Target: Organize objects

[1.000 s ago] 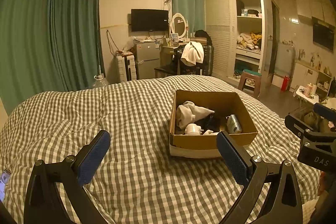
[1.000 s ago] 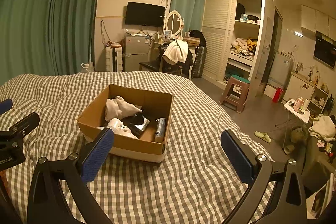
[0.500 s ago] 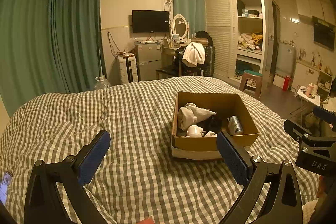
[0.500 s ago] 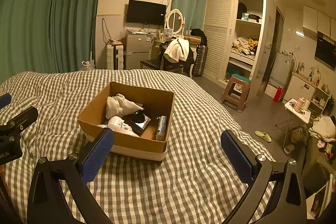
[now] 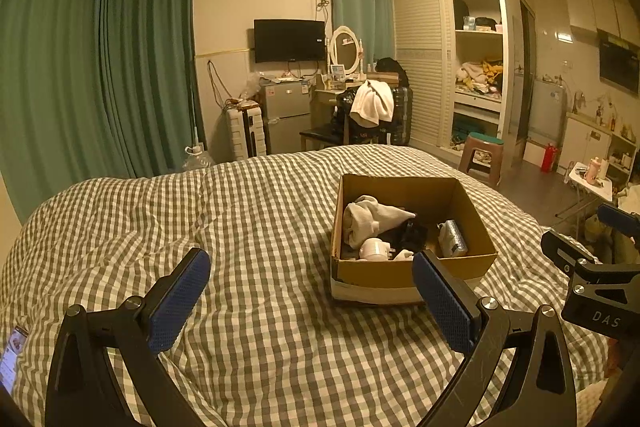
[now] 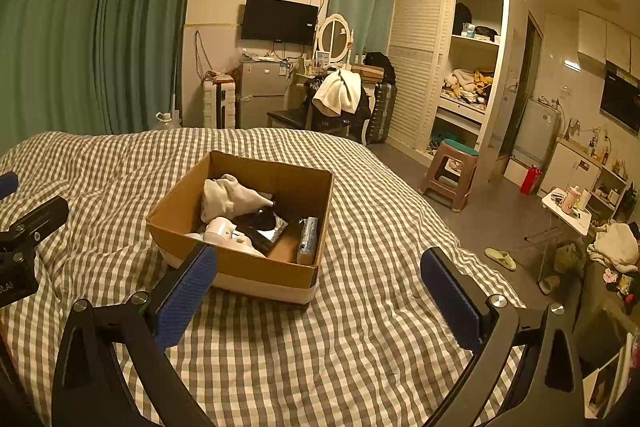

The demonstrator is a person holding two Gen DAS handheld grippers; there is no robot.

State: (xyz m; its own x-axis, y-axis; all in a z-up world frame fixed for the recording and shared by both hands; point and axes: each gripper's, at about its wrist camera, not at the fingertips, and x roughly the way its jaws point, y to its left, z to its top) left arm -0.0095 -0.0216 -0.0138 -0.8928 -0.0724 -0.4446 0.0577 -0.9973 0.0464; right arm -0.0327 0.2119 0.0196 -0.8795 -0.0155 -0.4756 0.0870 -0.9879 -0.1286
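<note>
Left wrist view: the left gripper [image 5: 310,301] is spread wide with nothing between its blue pads [image 5: 178,301], up over the checked blanket [image 5: 256,211]. The cardboard box [image 5: 408,273] sits on the blanket ahead and a bit to the right, and one blue pad covers a little of the box's front wall. Inside the box, a cream cloth [image 5: 370,219] lies at the back left, a small white cup-like thing [image 5: 374,251] sits in front of the cloth, something black [image 5: 408,233] is in the middle (too dark to name), and a silver packet [image 5: 452,237] leans by the right wall. Right of the box, the other gripper [image 5: 592,267] shows at the edge of the picture. Right wrist view: the right gripper [image 6: 318,295] is also spread wide and holds nothing. The box [image 6: 248,269] is ahead and a bit to the left, on the blanket [image 6: 376,307]. The cloth [image 6: 228,197] is at the back, the white thing [image 6: 218,229] is near the front wall, the black thing [image 6: 260,221] is in the middle, and the packet [image 6: 308,241] stands along the right wall. Left of the box, part of the left gripper [image 6: 24,239] peeks in. Past the bed, beyond the box, a brown stool [image 6: 450,175] stands on the floor.
</note>
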